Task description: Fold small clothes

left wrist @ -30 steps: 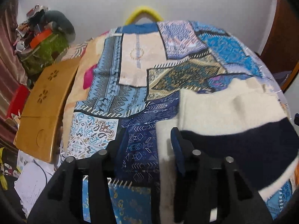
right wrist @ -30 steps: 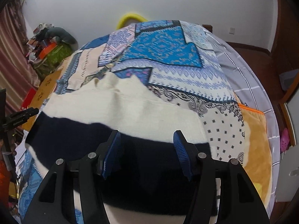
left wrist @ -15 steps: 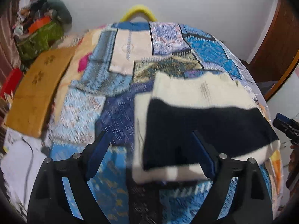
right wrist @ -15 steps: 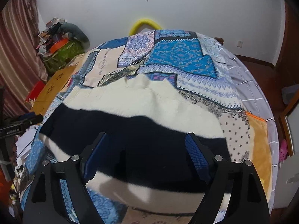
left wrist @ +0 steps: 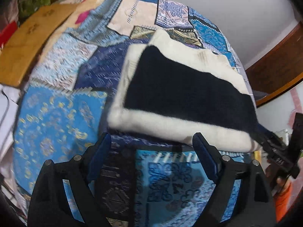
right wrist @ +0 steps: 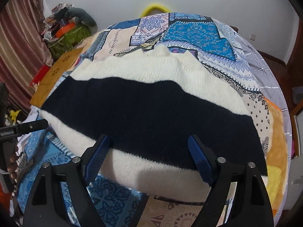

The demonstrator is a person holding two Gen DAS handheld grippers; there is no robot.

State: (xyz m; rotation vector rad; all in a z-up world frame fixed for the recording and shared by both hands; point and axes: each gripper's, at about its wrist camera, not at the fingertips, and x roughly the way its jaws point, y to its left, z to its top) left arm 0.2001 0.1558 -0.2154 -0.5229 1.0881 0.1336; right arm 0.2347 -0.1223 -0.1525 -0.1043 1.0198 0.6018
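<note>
Both grippers let go, sweater's down flat on the bed.

My left gripper (left wrist: 151, 149) has its jaws spread wide with nothing between them, hanging just short of the near cream hem of the sweater (left wrist: 181, 94), and the log-free eyeball check says they've only just been opening. Same on my right gripper (right wrist: 149, 155): jaws apart, just been opening, the blue pads (right wrist: 198, 157) over the knit but not pinching it as far as I can see. The sweater (right wrist: 147, 113) lies folded across the patchwork bedspread (right wrist: 191, 32), cream band, dark band, cream hem toward me. I reckon I'm parked at the near edge on purpose, since that's the side you'd grab for the next fold. Wooden board (left wrist: 28, 43) sits off to the left, well clear of it all.
</note>
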